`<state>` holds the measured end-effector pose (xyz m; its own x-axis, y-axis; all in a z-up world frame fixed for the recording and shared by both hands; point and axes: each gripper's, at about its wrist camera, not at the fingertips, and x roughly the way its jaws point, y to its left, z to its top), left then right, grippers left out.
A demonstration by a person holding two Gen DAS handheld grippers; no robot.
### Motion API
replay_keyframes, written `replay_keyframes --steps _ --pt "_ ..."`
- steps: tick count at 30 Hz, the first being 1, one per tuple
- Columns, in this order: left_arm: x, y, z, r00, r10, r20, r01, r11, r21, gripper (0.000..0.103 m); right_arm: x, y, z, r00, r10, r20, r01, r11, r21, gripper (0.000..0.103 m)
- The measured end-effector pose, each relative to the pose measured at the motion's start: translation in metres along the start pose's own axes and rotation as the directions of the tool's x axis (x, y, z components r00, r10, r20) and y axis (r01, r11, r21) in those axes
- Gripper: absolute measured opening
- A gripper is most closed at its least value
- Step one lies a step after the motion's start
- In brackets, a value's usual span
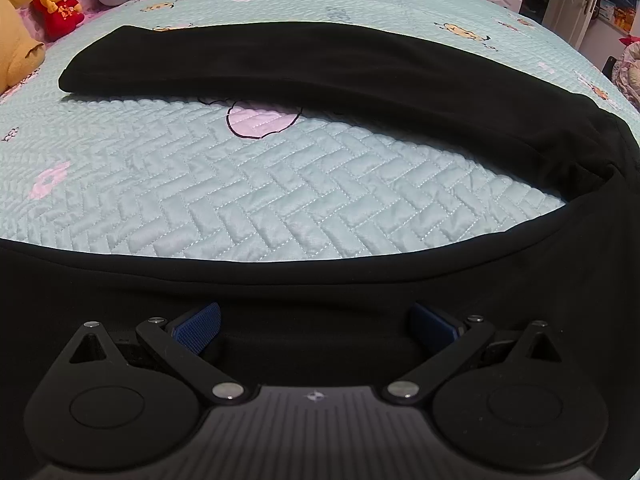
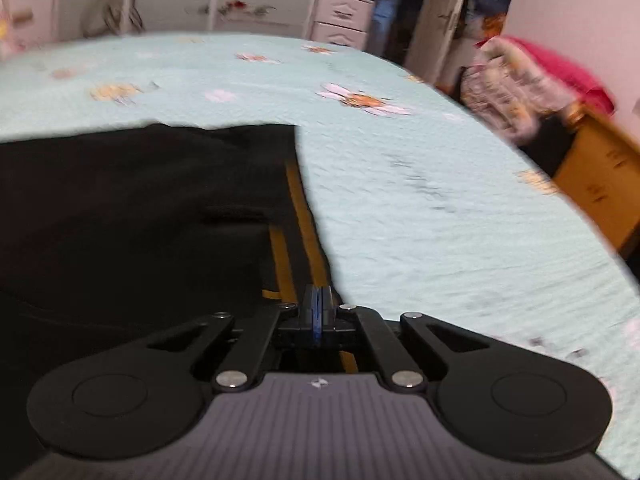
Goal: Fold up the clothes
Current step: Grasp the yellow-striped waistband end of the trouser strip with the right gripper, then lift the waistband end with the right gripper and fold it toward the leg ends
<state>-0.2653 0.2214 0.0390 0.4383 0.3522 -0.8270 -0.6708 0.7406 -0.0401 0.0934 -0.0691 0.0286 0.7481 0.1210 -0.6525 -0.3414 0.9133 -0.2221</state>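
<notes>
A pair of black trousers (image 1: 320, 64) lies spread on the bed (image 1: 280, 200), over its mint quilted cover. In the left wrist view one leg stretches across the upper half of the frame and curves down the right side to join the dark cloth filling the lower part, with bare quilt showing between. The left tongs (image 1: 314, 326) hang low over that near cloth, blue pads (image 1: 198, 326) set wide apart and gripping nothing. In the right wrist view the trousers fill the left half of the frame, their yellow side stripes (image 2: 300, 200) running down to the right tongs (image 2: 317, 312), which are shut tight right at the striped edge. The picture is blurred, and I cannot tell whether any fabric is caught between the pads. The step looks like taking hold of the edges to bring one leg over the other. To do it well, I would make sure the right tongs truly bite the seam, then close the left ones on a full pinch of the near cloth, not just the top layer. Lift both together, keep the fabric taut between them, and lay seam onto seam so no crease gets trapped. Some plush toys (image 1: 56, 0) sit at the upper left of the left wrist view, well clear.
</notes>
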Motion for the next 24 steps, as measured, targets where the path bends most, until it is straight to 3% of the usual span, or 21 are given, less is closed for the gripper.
replay_keyframes --steps 3,7,10,11,15,17,19,22,24 --pt "0.0 0.0 0.0 1.0 -0.002 0.001 0.002 1.0 0.002 0.103 0.003 -0.011 -0.001 0.999 0.043 -0.02 -0.042 0.997 0.065 0.0" --pt "0.0 0.0 -0.001 1.0 -0.003 0.003 0.003 1.0 0.004 0.103 -0.023 -0.024 -0.002 0.986 0.165 0.035 -0.168 0.967 0.19 0.004" --pt "0.0 0.001 -0.001 1.0 -0.008 0.004 0.008 1.0 0.005 0.103 -0.037 -0.023 -0.009 0.974 0.221 0.04 -0.224 0.95 0.218 0.024" --pt "0.001 0.001 -0.001 1.0 -0.009 0.004 0.009 1.0 0.007 0.103 -0.038 -0.026 -0.014 0.975 0.22 0.013 -0.217 0.945 0.246 0.031" --pt "0.002 0.002 -0.002 1.0 -0.017 0.01 0.017 1.0 0.012 0.103 -0.046 -0.051 -0.04 0.981 0.19 -0.032 -0.163 0.907 0.388 0.039" --pt "0.003 0.004 -0.002 1.0 -0.026 0.004 0.026 1.0 0.013 0.103 -0.061 -0.069 -0.058 0.985 0.174 0.007 -0.156 0.865 0.477 0.04" --pt "0.002 0.007 -0.001 0.999 -0.039 -0.007 0.039 0.999 0.011 0.103 -0.086 -0.092 -0.085 0.974 0.195 0.115 -0.225 0.779 0.585 0.041" --pt "-0.006 0.014 0.0 0.996 -0.086 0.003 0.086 0.996 -0.018 0.102 -0.128 -0.122 -0.132 0.95 0.165 0.266 -0.309 0.638 0.705 0.056" --pt "-0.016 0.017 0.0 0.992 -0.125 0.021 0.125 0.991 -0.037 0.09 -0.151 -0.139 -0.164 0.942 0.116 0.314 -0.322 0.574 0.753 0.057"
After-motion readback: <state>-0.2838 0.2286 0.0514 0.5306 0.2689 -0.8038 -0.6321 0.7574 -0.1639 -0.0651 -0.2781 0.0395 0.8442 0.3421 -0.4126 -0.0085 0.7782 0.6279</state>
